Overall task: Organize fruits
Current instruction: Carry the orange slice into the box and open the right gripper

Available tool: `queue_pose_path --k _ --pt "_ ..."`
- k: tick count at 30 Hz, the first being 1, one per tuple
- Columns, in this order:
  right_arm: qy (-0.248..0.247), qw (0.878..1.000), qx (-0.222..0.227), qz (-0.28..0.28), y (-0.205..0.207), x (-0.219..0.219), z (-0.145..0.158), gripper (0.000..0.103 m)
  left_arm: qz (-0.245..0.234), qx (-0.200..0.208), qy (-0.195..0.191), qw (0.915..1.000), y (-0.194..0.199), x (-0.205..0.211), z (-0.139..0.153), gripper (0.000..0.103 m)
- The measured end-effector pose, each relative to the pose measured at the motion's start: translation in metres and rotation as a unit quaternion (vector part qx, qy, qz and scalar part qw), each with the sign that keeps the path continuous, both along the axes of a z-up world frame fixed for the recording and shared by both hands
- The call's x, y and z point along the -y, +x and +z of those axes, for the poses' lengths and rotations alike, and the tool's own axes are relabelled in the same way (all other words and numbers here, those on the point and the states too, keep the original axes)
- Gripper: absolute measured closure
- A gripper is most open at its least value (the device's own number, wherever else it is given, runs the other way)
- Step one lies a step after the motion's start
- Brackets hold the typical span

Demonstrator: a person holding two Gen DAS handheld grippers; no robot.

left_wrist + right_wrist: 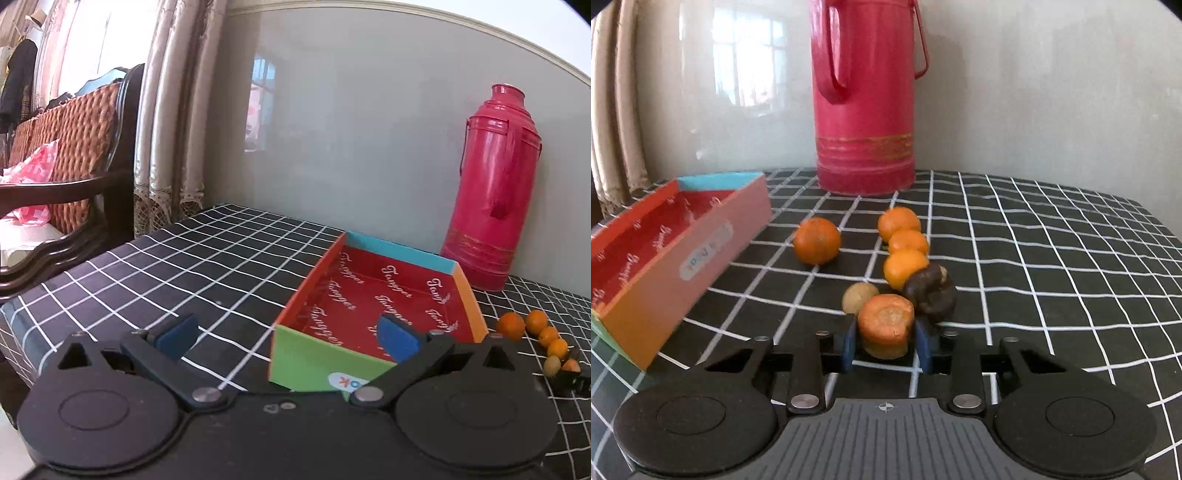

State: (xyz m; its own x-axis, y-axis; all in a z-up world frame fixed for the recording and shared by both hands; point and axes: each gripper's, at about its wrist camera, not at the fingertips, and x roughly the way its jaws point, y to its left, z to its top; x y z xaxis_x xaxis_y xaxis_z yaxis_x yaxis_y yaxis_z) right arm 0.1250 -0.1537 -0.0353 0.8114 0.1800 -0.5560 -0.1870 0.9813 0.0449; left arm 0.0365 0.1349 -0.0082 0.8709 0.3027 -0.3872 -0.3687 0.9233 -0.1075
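red thermos (866,99) – by wall | checked tablecloth (192,258) | wicker chair (70,147), perhaps

**Fruits grouped beside an open box**

We see a shallow box (683,236) with a red printed inside lying open on the tabletop (1034,258). To its right sit four oranges: one (817,240) alone, three (908,242) in a touching row. Nearer lie a dark wrinkled fruit (932,291), a small tan round fruit (857,297) and an upright carrot chunk (885,325).
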Motion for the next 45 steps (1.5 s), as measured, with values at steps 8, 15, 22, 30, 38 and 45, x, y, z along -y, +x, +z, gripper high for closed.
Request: queue_pose_path --k 8,15,22,30,38,45 --pt "0.040 0.996 0.066 0.042 -0.012 -0.032 0.021 0.070 0.019 -0.008 0.014 0.9997 -0.008 -0.023 -0.003 0.006" --pt "0.071 0.982 0.127 0.117 -0.027 -0.090 0.035 0.070 0.042 -0.025 0.023 0.9985 -0.015 -0.049 -0.008 0.006" --pt "0.076 0.971 0.126 0.188 -0.031 -0.149 0.029 0.070 0.049 -0.030 0.033 0.9978 -0.021 -0.060 -0.008 0.006" --pt "0.069 0.969 0.161 0.174 -0.041 -0.163 0.024 0.021 0.061 -0.030 0.018 0.9975 -0.026 -0.076 -0.011 0.006" --pt "0.126 0.975 0.142 0.114 -0.027 -0.115 0.025 0.020 0.053 -0.022 0.015 0.9983 -0.024 -0.071 -0.008 0.006" --pt "0.129 0.979 0.142 0.073 -0.030 -0.069 0.031 0.020 0.037 -0.015 0.026 0.9989 -0.017 -0.046 -0.004 0.006"
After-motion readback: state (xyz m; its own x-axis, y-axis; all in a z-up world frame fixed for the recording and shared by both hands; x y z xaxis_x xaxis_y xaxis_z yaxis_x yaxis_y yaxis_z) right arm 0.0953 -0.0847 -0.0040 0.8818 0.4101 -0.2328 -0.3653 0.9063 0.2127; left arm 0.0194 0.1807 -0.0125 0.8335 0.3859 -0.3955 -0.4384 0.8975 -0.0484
